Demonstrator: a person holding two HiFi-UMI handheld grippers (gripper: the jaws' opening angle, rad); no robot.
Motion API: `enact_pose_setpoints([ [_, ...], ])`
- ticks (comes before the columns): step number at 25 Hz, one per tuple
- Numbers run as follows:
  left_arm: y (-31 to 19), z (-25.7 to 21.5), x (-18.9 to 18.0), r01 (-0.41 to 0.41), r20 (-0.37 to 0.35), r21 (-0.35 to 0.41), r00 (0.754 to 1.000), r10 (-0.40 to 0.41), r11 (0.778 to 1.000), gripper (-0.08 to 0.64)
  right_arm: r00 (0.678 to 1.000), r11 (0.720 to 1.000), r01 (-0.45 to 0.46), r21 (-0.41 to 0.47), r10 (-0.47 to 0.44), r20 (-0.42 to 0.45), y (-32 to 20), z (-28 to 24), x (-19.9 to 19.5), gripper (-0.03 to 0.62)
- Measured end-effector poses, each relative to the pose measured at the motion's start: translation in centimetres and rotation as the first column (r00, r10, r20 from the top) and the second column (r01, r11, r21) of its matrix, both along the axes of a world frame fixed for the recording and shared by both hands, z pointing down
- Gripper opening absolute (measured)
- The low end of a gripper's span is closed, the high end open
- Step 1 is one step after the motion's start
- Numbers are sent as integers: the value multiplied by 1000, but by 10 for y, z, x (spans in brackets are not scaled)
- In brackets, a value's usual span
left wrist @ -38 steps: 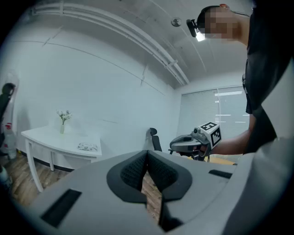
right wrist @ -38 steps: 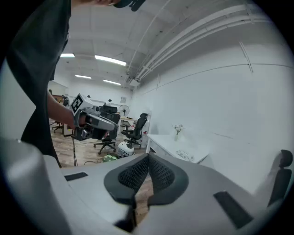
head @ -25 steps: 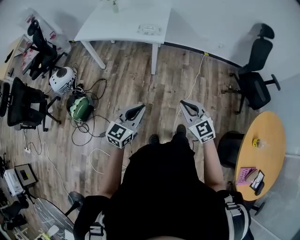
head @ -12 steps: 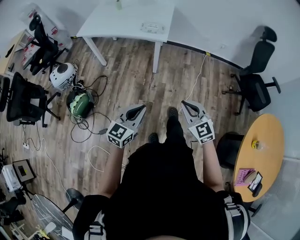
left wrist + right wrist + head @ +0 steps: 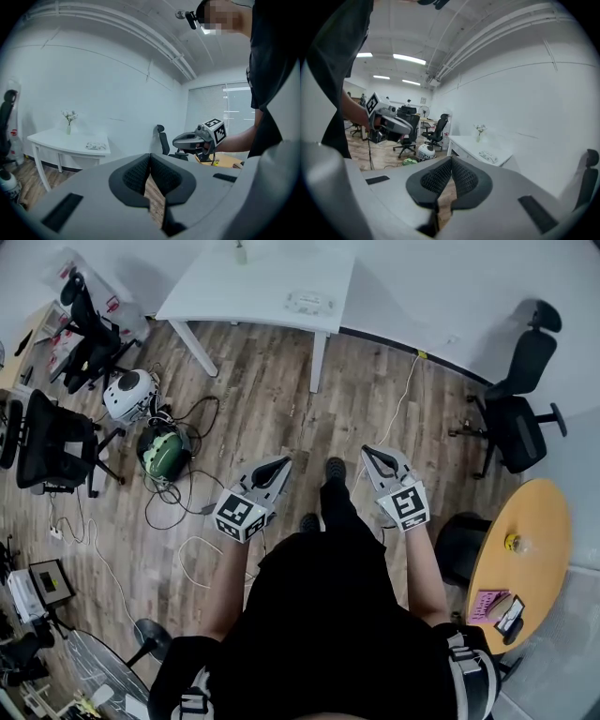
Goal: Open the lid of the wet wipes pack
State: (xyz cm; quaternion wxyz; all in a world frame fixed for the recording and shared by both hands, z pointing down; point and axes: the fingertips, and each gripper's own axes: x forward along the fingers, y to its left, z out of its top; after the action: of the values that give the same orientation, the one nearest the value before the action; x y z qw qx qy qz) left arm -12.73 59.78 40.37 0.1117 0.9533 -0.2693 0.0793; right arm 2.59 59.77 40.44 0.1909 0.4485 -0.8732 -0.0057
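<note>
Head view shows the white worktop point(image 5: 253, 287) well ahead across the wood floor point(image 5: 272, 399), so the step in hand is, by my reading, the approach. It is best done by walking up squarely until the worktop's edge is within reach, stepping clear of the cables point(image 5: 173, 495), and parting the jaws only there. The left gripper point(image 5: 279, 465) and right gripper point(image 5: 373, 454) are held out before the body, each with jaws together on nothing. The wet wipes pack point(image 5: 309, 303) lies flat on the worktop, well apart from both grippers, ahead and roughly between them.
</note>
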Motion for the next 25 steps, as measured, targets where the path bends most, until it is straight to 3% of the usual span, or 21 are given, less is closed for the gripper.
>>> enact_pose_setpoints([
  [7,-44,10,18,6,29,-16,1000,-6,1000,23,985,999,-54,-6,54,162,-57,-8,28,17],
  [10,-69,10,32,8,37,-20,999,-7,1000,23,987,999,-52,-13,54,153,-83,-5,42,17],
  [25,-232,1,122,33,81,-37,996,-30,999,23,963,996,-8,-84,30,268,-255,-2,122,17],
])
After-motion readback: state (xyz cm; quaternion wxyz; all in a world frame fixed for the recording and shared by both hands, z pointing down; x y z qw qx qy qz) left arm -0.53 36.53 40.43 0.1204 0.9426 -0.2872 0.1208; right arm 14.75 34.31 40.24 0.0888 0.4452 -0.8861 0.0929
